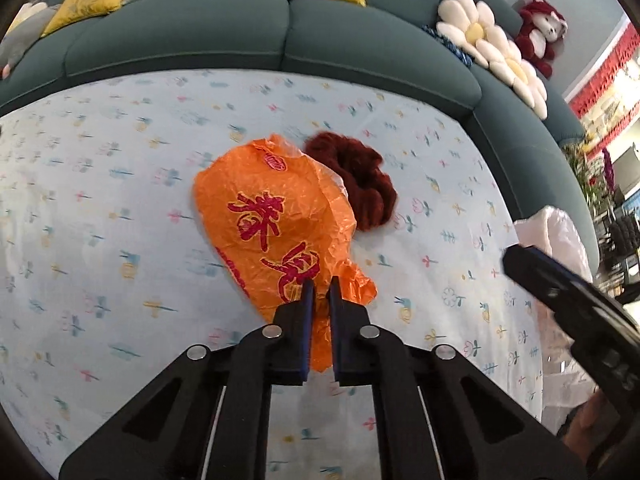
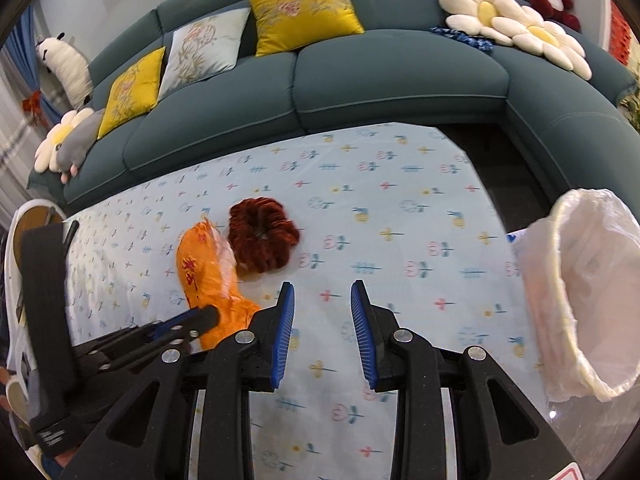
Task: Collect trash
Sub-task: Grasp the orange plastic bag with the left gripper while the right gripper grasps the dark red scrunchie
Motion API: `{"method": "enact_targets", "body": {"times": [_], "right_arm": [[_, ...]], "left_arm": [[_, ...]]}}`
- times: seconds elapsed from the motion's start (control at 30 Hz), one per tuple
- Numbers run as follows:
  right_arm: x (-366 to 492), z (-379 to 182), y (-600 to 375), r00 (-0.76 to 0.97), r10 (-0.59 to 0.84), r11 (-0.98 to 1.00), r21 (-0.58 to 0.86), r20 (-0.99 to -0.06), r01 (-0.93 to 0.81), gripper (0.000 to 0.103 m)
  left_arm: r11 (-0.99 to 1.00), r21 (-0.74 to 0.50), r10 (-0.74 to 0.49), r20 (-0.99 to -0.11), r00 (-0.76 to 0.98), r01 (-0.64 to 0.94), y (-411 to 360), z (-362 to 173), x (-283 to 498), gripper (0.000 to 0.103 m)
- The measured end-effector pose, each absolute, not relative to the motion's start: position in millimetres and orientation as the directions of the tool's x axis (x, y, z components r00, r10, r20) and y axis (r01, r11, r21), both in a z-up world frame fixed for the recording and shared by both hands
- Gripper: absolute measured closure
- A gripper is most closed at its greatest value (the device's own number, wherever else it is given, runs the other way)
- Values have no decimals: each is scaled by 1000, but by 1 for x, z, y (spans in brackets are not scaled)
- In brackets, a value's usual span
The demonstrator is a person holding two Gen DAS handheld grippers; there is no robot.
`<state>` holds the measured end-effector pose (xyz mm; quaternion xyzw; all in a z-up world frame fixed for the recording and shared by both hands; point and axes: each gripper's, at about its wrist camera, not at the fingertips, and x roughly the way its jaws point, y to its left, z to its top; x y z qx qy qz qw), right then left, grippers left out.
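Note:
A crumpled orange plastic bag (image 1: 272,216) with red characters lies on the flowered tablecloth (image 1: 100,200). My left gripper (image 1: 322,284) is shut on its near end, and orange film is pinched between the blue pads. A dark red fluffy scrunchie (image 1: 356,180) lies right behind the bag, touching it. The right wrist view shows the same bag (image 2: 200,268), the scrunchie (image 2: 262,240) and the left gripper (image 2: 208,314) at the bag's near end. My right gripper (image 2: 322,292) hovers open over bare cloth to the right of the bag, holding nothing.
A bin lined with a white bag (image 2: 580,300) stands at the table's right edge, its mouth tilted toward the table. A teal corner sofa (image 2: 400,68) with cushions and plush toys wraps around the far side and the right. A dark gap separates table and sofa.

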<state>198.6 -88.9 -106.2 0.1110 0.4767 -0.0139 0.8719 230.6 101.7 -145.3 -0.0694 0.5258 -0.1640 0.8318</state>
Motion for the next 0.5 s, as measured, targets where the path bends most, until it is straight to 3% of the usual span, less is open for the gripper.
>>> {"method": "enact_targets", "body": {"times": [0.07,0.13,0.2,0.5], "right_arm": [[205,-109,-81,539,88,976,180,-838,120,73],[210,-112,-74,533,94,977,180,-841,111,63],[216,-116,-65,532,102,978,182,-841,100,61],[255,-138,-24,512,94,991,128,-854,31,61]], "left_arm": [[937,-304,-350,-842,411,175,117,-140,232,96],[936,-317,-351,-833,427,151,133,-135,234,96],[938,-322,-346,-828,441,132,146,-131,236,96],[943,-308,-330,-817,473,125,174,-122,252,96]]}}
